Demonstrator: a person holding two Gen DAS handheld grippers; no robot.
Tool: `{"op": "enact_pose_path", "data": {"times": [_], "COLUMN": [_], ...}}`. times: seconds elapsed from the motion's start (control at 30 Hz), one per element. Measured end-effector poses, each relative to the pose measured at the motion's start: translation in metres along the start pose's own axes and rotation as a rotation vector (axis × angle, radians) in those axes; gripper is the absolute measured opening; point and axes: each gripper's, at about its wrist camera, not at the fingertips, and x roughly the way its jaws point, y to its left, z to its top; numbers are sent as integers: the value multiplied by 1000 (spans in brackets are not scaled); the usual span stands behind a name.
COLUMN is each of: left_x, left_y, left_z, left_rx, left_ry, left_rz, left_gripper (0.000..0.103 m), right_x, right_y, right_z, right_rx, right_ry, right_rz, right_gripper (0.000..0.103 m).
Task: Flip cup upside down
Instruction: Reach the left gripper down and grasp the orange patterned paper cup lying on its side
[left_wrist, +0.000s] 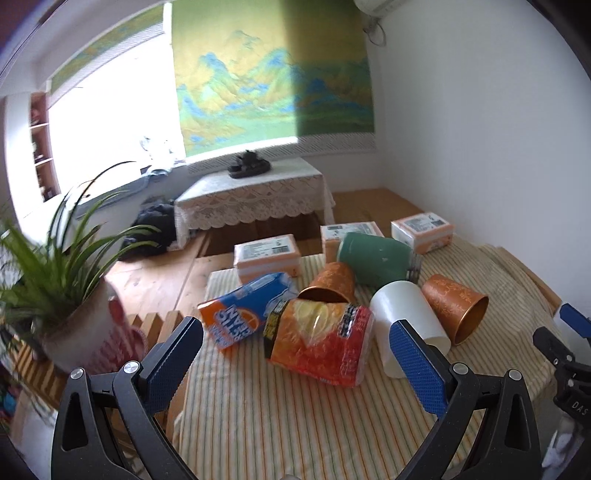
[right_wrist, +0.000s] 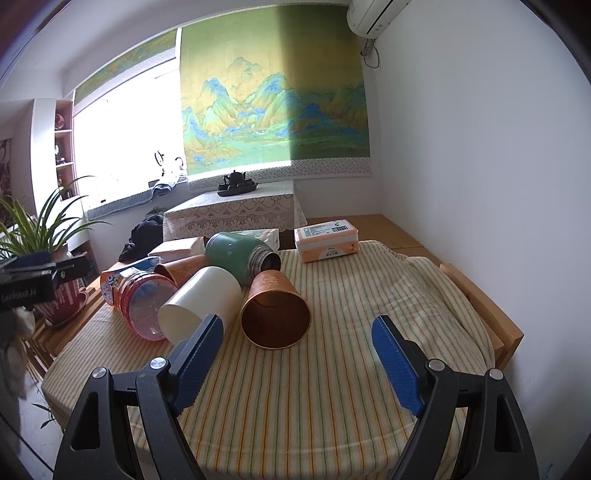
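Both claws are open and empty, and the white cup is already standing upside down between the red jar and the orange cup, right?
Not quite. The white cup lies on its side, mouth toward the camera, as the right wrist view shows. The rest holds: left claw and right claw are open and empty, and it sits between the red jar and orange cup.

Matt, seemingly paper orange cup (right_wrist: 275, 314); striped cloth (right_wrist: 332, 387)

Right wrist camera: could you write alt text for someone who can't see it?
An open two-finger gripper hovers over a striped tablecloth, facing an orange paper cup lying on its side, mouth toward the camera. Beside it lie a white cup, a green flask and a tissue pack.
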Motion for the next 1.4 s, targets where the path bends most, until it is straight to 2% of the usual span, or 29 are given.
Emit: {"op": "enact_pose_path", "data": {"times": [0.13,0.27,0.33,0.43,0.47,0.57,0.77,0.83,1.17,1.4], "left_x": [35,70,99,132,149,182,227,239,277,295], "left_y": [-2,-12,-22,-33,-38,-45,-50,-51,-59,-57], "left_z": [40,71,86,95,97,100,89,83,70,57], "left_rx": [43,86,108,138,167,199,227,236,237,222], "left_ry": [147,246,338,426,484,581,730,759,828,865], "left_rz": [-83,-113,-159,-139,-151,-147,-164,-151,-194,-197], "left_gripper": [102,102,102,101,100,96,89,85,85,66], "right_x": [4,8,12,16,17,21,31,33,43,45], "right_y": [-10,-21,-29,-43,-47,-61,-89,-95,-97,-103], "right_z": [0,1,0,-2,-4,-8,-15,-16,-18,-18], "right_rx": [29,47,59,87,93,114,183,195,197,207], "right_ry": [7,10,14,22,24,31,57,59,73,79], "right_rz": [2,-4,-10,-20,-22,-45,-76,-81,-89,-107], "right_gripper": [79,79,79,80,80,80,80,80,80,80]}}
